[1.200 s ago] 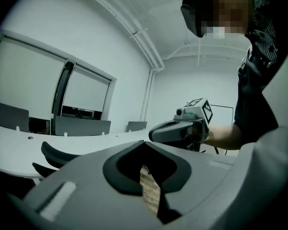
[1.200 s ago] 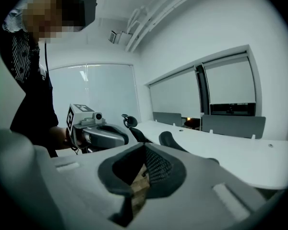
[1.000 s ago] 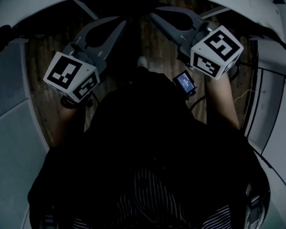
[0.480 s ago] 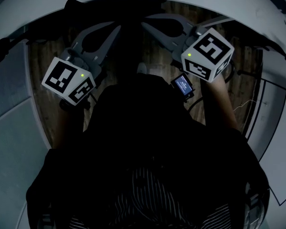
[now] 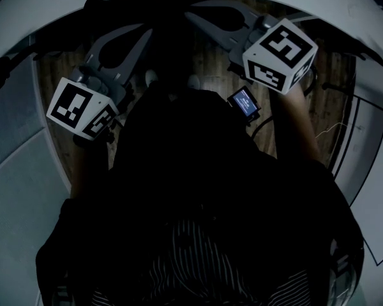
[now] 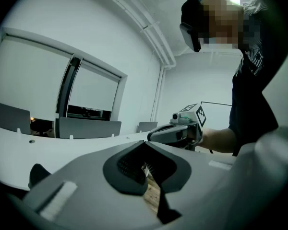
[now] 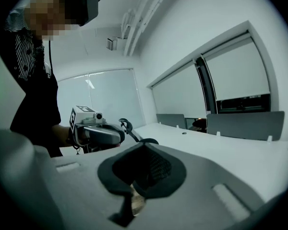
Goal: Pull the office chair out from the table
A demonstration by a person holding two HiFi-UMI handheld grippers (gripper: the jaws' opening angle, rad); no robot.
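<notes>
Both claws are closed with their tips touching, the left claw [image 6: 144,144] and the right claw [image 7: 144,145] side by side near the curved white worktop [image 7: 230,150]. The dark office chair [image 5: 171,50] stands between them at the worktop's edge, and its black mesh shows through each claw's hollow.

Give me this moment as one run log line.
task: pull office chair | left tongs: shut, chair mesh showing in their opening | right tongs: shut, same | grip on chair: unclear | table: ahead

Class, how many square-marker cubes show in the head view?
2. One cube is at the left of the view, and the other cube is at the upper right. None seems to be hidden.
</notes>
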